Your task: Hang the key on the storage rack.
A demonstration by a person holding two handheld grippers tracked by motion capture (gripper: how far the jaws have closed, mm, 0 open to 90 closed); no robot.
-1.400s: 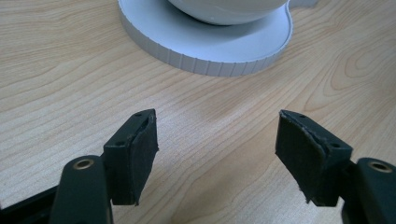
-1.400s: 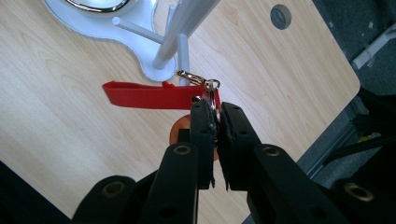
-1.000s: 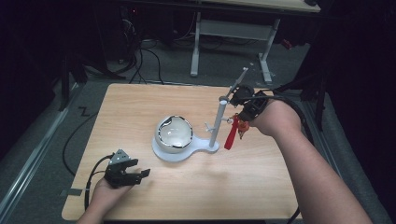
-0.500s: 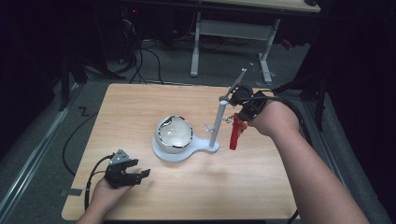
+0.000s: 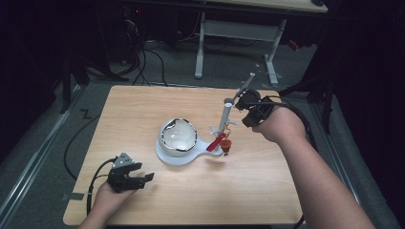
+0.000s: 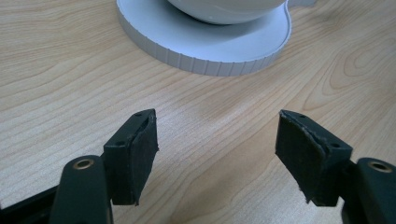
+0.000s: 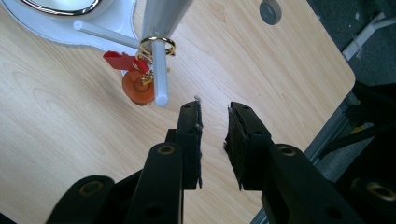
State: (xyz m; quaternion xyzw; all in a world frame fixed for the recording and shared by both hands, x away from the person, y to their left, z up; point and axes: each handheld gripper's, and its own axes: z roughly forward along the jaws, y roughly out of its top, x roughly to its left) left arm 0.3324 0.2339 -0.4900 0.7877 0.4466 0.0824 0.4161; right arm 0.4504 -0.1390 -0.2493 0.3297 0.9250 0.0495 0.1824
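On the stand's peg [image 7: 159, 74] hangs the red keyring [image 7: 133, 77], beside the bowl [image 5: 177, 137]. Right hand-held gripper [image 7: 212, 116] has just been opening (nothing between its pads); left hand-held gripper [image 6: 215, 140] rests open on the counter [image 5: 143, 109].

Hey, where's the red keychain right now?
The red keychain hangs by its gold ring from a white peg on the stand's post, right of the bowl in the high view, just beyond the right gripper.
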